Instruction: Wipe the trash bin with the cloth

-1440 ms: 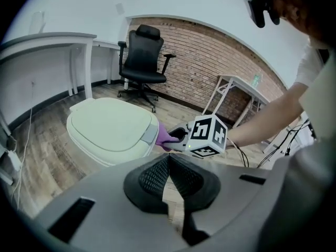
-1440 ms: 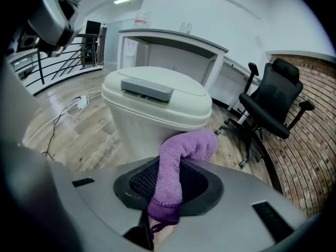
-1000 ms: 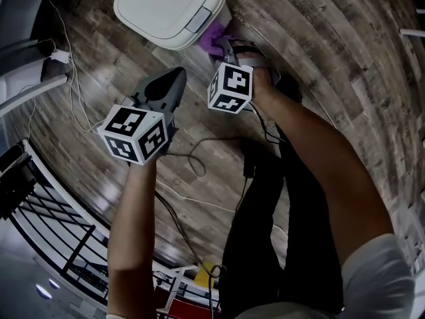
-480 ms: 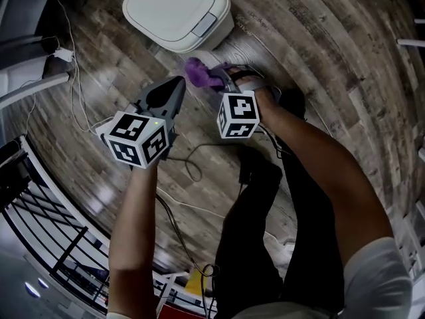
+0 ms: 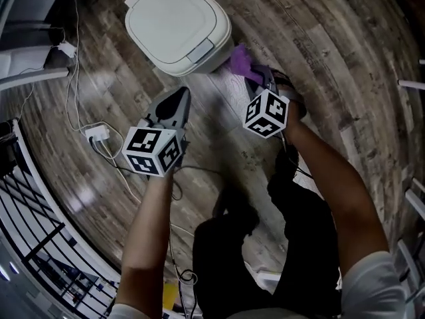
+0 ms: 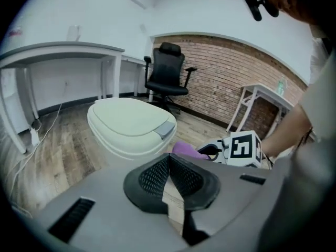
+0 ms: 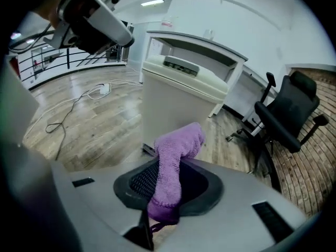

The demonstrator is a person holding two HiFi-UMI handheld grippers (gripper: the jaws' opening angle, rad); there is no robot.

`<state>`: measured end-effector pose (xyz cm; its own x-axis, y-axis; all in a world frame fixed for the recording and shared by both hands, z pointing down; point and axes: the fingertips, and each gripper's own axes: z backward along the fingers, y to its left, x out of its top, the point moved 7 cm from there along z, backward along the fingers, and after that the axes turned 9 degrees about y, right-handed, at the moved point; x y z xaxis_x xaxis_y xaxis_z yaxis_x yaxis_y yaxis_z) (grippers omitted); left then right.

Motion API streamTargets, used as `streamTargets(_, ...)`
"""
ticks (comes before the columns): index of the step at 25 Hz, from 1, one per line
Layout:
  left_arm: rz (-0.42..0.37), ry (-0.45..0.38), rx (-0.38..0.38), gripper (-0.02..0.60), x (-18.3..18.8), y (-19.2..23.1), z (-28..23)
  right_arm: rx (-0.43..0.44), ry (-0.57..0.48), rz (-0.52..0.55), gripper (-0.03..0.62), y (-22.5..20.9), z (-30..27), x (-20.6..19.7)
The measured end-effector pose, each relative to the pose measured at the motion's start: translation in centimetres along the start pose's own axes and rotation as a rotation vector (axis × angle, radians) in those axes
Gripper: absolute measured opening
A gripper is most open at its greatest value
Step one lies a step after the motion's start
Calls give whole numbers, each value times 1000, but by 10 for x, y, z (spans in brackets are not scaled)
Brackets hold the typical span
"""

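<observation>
Firmly right tongs (image 5: 255, 80) clamp the cloth (image 7: 176, 156) beside the trash bin (image 5: 176, 22); left tongs (image 6: 169, 159) closed, empty.

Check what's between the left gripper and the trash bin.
Nothing but bare wooden floor between left gripper and trash bin, per the left gripper view; the purple cloth sits off to the side.

left gripper (image 5: 184, 92), right gripper (image 5: 252, 77): grey | black mesh fingers (image 6: 152, 178) | black-white marker cubes (image 5: 153, 151) | black trousers (image 5: 305, 244) | pale sleeves (image 5: 373, 279)

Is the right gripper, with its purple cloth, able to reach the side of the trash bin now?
Probably yes: the right gripper holds the cloth right before the trash bin, and nothing stands between them.
</observation>
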<state>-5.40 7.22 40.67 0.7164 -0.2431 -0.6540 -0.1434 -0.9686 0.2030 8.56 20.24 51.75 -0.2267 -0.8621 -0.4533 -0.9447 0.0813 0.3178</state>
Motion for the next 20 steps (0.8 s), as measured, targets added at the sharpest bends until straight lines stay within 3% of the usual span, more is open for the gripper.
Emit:
streamTargets(3, 109, -114, 67, 3, -20, 9, -18, -141, -48, -3, 97, -28, -10, -10)
streamTargets(7, 165, -225, 124, 3, -45, 23, -45, -290, -109, -29, 97, -58, -30, -1)
streamTargets(13, 212, -270, 153, 3, -85, 35, -80, -300, -173, 48, 97, -35, -55, 18)
streamTargets(20, 230, -282, 93, 3, -119, 37, -98, -308, -232, 147, 97, -3, -52, 20)
